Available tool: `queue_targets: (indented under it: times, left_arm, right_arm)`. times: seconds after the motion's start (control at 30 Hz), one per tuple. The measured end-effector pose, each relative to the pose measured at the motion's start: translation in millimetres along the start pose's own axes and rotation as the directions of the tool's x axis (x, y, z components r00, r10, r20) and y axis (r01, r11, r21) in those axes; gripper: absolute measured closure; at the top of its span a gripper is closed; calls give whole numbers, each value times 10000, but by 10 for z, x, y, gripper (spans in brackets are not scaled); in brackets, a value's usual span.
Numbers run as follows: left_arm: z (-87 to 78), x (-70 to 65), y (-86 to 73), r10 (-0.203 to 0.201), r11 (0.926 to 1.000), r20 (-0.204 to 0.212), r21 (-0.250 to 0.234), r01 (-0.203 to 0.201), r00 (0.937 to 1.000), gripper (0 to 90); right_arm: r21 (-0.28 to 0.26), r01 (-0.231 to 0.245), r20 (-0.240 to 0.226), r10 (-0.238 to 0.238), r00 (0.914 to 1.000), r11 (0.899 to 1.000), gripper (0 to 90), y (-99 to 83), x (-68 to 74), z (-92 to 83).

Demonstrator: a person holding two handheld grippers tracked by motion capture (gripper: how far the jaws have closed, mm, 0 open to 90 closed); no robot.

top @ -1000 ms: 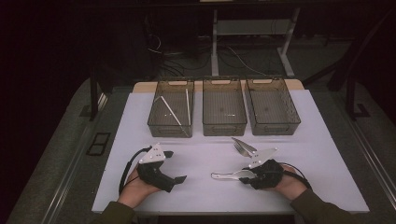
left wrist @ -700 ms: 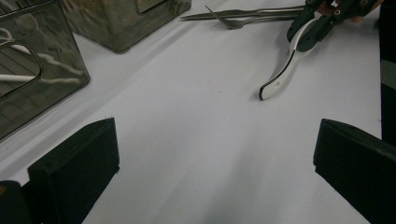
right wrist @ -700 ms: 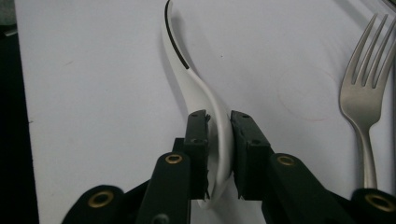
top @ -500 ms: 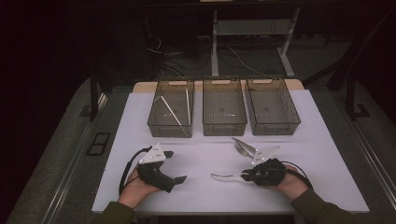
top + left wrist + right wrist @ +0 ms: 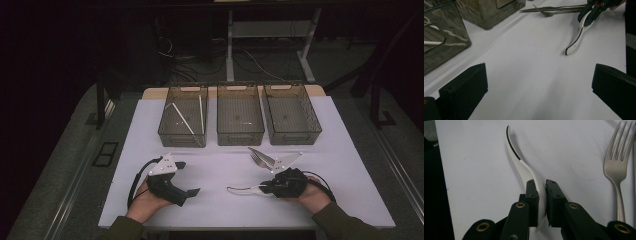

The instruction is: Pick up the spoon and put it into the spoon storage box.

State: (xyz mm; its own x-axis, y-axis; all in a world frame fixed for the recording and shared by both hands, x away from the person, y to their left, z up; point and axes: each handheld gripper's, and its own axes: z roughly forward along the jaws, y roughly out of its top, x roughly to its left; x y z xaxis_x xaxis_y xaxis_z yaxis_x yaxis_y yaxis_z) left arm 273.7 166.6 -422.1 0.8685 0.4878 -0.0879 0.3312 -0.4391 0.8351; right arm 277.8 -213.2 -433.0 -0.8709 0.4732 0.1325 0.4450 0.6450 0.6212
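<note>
A white spoon (image 5: 520,162) lies on the white table, and its bowl end is pinched between the pads of my right gripper (image 5: 541,187). The jaws have just been closing on it. In the high view the spoon (image 5: 245,190) points left from the right gripper (image 5: 266,188) at the front right. A metal fork (image 5: 617,167) lies just beside it, and in the high view the fork (image 5: 260,159) sits behind the gripper. My left gripper (image 5: 187,178) rests at the front left, its jaws wide apart over bare table (image 5: 539,87).
Three smoky see-through bins stand in a row at the back: left bin (image 5: 182,136) with thin white sticks, middle bin (image 5: 240,136) and right bin (image 5: 295,136). A slim metal piece (image 5: 541,9) lies alongside the fork (image 5: 554,13).
The right gripper's jaws have closed onto the white spoon. Both hands have stayed where they were.
</note>
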Motion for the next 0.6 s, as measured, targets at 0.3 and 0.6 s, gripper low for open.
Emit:
queue_targets:
  times: [0.3, 0.6]
  left_arm:
    - [-1, 5, 4, -116, 9999, 93, -125, 117, 9999, 0]
    - [17, 9, 24, -176, 9995, 132, -267, 179, 9998, 0]
  right_arm:
    - [-356, -212, 1, 212, 9998, 9991, 809, 13, -36, -89]
    - [-775, -512, 144, 524, 9985, 9957, 809, 22, -84, -216]
